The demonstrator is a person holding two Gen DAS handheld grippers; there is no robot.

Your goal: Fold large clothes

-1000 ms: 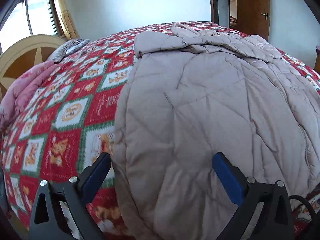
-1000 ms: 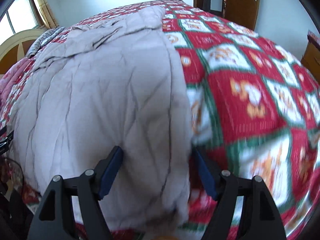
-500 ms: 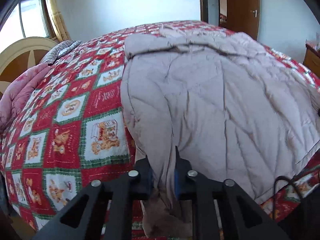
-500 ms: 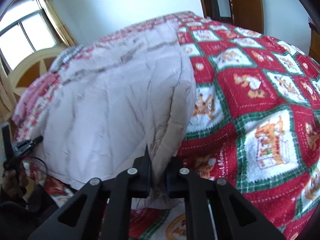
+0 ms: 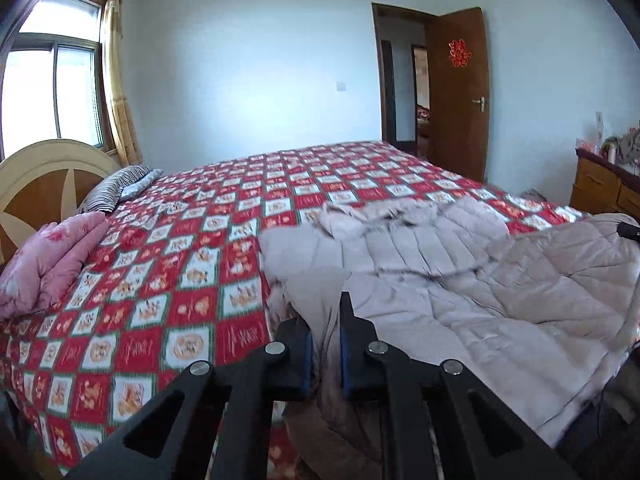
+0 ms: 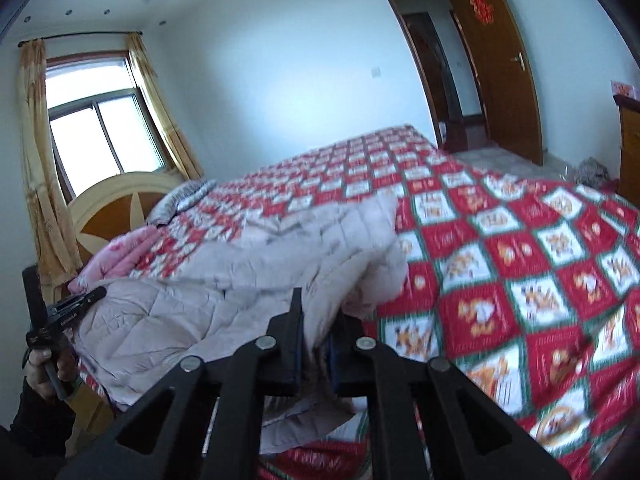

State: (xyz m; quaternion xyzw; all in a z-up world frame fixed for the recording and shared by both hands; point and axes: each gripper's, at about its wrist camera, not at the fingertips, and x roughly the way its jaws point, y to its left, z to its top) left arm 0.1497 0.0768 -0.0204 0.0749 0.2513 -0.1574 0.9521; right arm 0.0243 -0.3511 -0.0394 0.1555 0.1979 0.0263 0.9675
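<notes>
- Fabric fills your left gripper (image 5: 325,344) in the left wrist view: its jaws are closing, and a gather of the beige quilted coat's (image 5: 460,300) near hem is already pinched between the blue pads. The rest of the coat sprawls across the red patterned bedspread (image 5: 168,280), its far end rumpled towards the middle of the bed.
- In the right wrist view, your right gripper (image 6: 316,350) is clamped tight on the opposite hem corner, and the coat bulges up just beyond the fingers. Your left hand (image 6: 44,364) shows at the frame's left edge.
- Handling, as a judgement: the coat looks padded, soft and light (bulky rather than heavy), with a smooth shell likely to slip, so it will probably sag between your two grips. Hold deep, through the seam, at both hem corners.
</notes>
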